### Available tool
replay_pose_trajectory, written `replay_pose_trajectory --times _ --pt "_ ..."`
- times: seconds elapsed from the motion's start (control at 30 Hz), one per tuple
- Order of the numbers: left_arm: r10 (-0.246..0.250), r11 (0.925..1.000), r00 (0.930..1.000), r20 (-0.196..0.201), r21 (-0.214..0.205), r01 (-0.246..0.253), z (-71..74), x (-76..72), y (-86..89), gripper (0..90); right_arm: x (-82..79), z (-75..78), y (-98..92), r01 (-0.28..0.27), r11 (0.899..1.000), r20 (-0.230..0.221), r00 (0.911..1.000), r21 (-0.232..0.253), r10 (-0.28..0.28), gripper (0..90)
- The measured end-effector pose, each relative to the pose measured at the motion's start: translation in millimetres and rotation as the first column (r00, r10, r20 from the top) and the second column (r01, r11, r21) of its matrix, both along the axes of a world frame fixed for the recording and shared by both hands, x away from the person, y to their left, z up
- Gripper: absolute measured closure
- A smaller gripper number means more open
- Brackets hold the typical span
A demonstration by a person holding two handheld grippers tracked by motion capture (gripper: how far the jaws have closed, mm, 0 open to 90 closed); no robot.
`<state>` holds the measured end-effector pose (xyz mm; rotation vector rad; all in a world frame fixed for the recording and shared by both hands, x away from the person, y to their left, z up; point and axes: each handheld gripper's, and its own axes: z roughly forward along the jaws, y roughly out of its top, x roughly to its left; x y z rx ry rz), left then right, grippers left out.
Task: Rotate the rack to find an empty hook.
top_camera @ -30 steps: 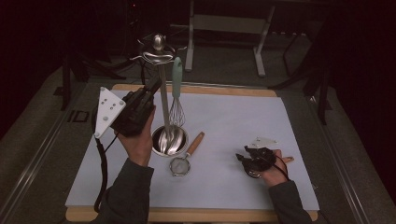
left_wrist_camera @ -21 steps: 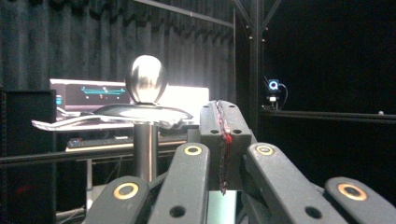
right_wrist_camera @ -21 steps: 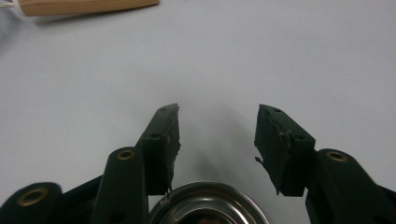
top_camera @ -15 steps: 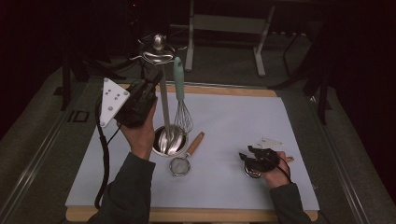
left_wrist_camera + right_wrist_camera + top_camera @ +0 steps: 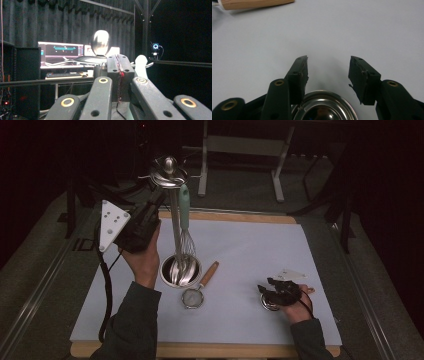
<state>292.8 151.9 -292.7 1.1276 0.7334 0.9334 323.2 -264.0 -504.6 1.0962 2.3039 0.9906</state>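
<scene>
Left gripper (image 5: 150,212) closed beside utensil stand (image 5: 170,170), whisk (image 5: 185,227) hanging.

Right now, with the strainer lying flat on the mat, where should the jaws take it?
Grip the small strainer by its wooden handle, coming from above with the jaws across its width. The handle is a straight, bare rod lying flat and angled away from the utensil stand's base; the mesh end is round, low and close to that base.

closed left gripper (image 5: 119,65) by rack knob (image 5: 100,43), monitors (image 5: 61,53) behind
</scene>
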Motion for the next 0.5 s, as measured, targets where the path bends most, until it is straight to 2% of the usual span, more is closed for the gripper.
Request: replay_pose_trajectory --times 0.5 --pt "0.03 0.9996 0.9993 -0.024 0.0 -0.03 3.3 9.2 14.9 89.8 -2.1 0.2 -6.4 0.021 1.0 0.003 0.9998 0.008 -0.021 49.3"
